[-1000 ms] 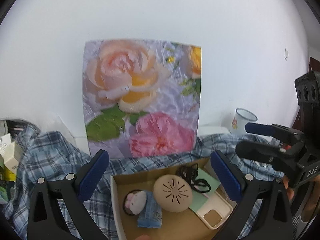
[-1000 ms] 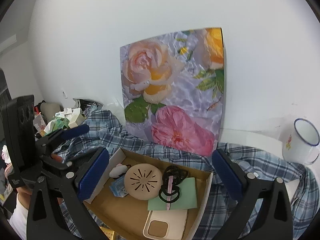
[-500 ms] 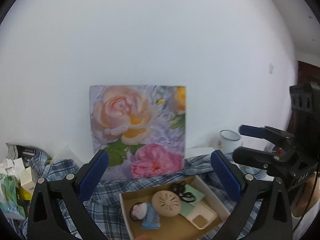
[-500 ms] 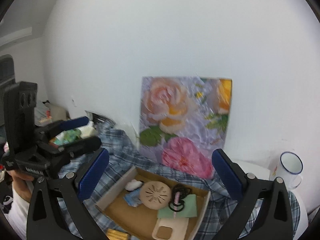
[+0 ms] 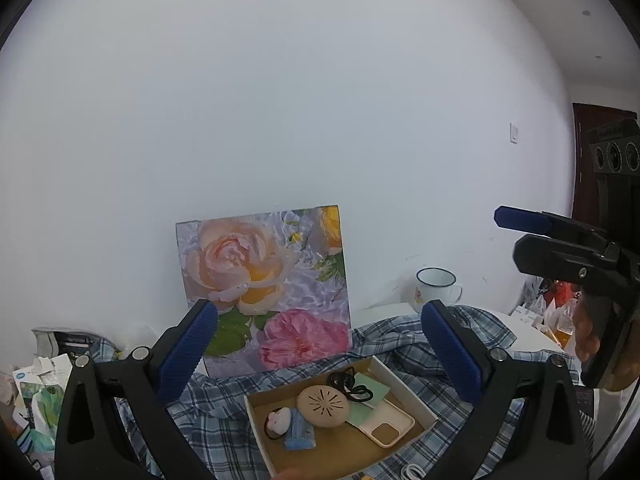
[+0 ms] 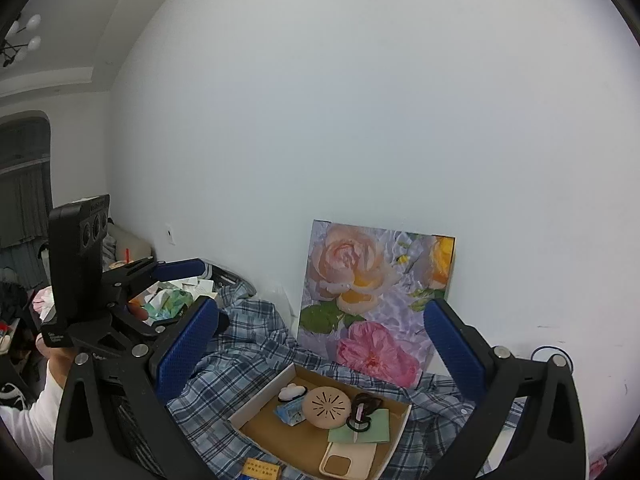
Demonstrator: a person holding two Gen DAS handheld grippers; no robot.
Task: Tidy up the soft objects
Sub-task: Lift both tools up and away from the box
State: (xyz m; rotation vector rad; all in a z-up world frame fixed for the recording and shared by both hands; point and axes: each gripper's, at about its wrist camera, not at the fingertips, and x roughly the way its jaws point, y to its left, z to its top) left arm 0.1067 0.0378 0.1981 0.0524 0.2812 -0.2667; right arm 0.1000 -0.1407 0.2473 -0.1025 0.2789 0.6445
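Note:
A shallow cardboard box [image 5: 404, 376] [image 6: 260, 404] lies on a blue plaid shirt [image 5: 216, 412] [image 6: 240, 344]. In it are a round beige disc [image 5: 322, 405] [image 6: 326, 407], a white plush hair tie [image 5: 279, 420] [image 6: 292, 392], a small blue pouch [image 5: 300, 434] [image 6: 290, 409], black hair ties [image 5: 350, 384] [image 6: 366, 402], a green card [image 5: 370, 394] [image 6: 370, 432] and a beige phone case [image 5: 390, 430] [image 6: 346, 462]. My left gripper [image 5: 320, 356] is open and empty, held high and back from the box. My right gripper [image 6: 322, 354] is open and empty, likewise raised.
A rose painting [image 5: 264, 284] [image 6: 376, 300] leans on the white wall behind the box. An enamel mug [image 5: 436, 290] stands to the right. Paper clutter [image 5: 32, 396] [image 6: 172, 300] lies at the left. A small orange packet [image 6: 260, 470] lies by the box's front.
Both grippers have lifted and pulled back from the box, so it looks smaller and lower in both views. Both stayed open and empty.

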